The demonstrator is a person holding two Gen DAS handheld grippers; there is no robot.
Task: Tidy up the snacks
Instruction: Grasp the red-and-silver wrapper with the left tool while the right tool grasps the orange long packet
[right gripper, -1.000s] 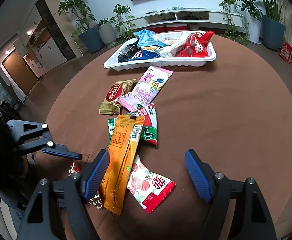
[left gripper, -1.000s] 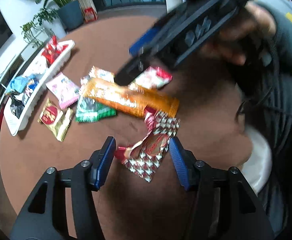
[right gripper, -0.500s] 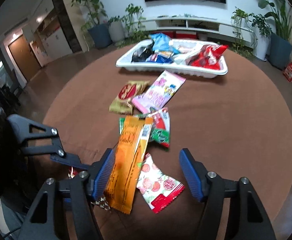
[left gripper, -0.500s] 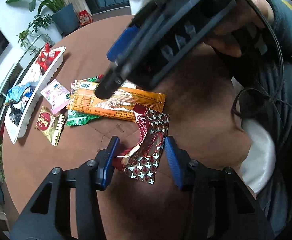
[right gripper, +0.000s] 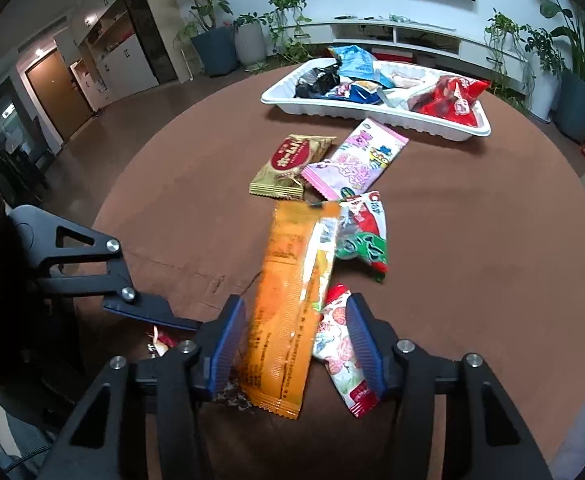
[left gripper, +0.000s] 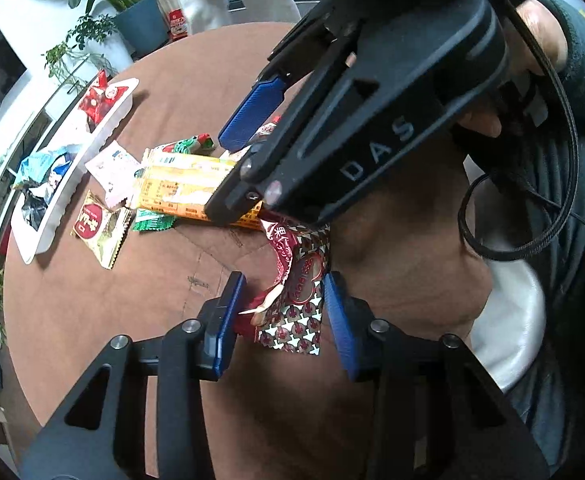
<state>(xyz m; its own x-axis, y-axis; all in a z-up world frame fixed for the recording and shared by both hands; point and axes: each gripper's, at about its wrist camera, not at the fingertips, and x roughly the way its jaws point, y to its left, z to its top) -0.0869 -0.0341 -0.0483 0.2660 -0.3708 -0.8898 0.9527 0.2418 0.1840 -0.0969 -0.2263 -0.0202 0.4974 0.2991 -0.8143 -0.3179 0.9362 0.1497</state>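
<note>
Loose snack packets lie on a round brown table (right gripper: 472, 240). My left gripper (left gripper: 284, 312) is open with its jaws either side of a red and silver patterned packet (left gripper: 296, 300) that lies on the table. My right gripper (right gripper: 296, 344) is open around the near end of a long orange packet (right gripper: 292, 304); its body shows above in the left wrist view (left gripper: 372, 128). A strawberry-print packet (right gripper: 340, 352) lies under its right finger. A white tray (right gripper: 468, 130) at the far side holds several snacks.
A gold packet (right gripper: 288, 164), a pink packet (right gripper: 356, 162) and a red-green packet (right gripper: 362, 236) lie between the orange packet and the tray. Potted plants and a low TV shelf stand beyond the table. The person's body is at the right of the left wrist view.
Both grippers have moved down and forward onto their packets. Both have narrowed, the left around the patterned packet, the right around the orange packet.
</note>
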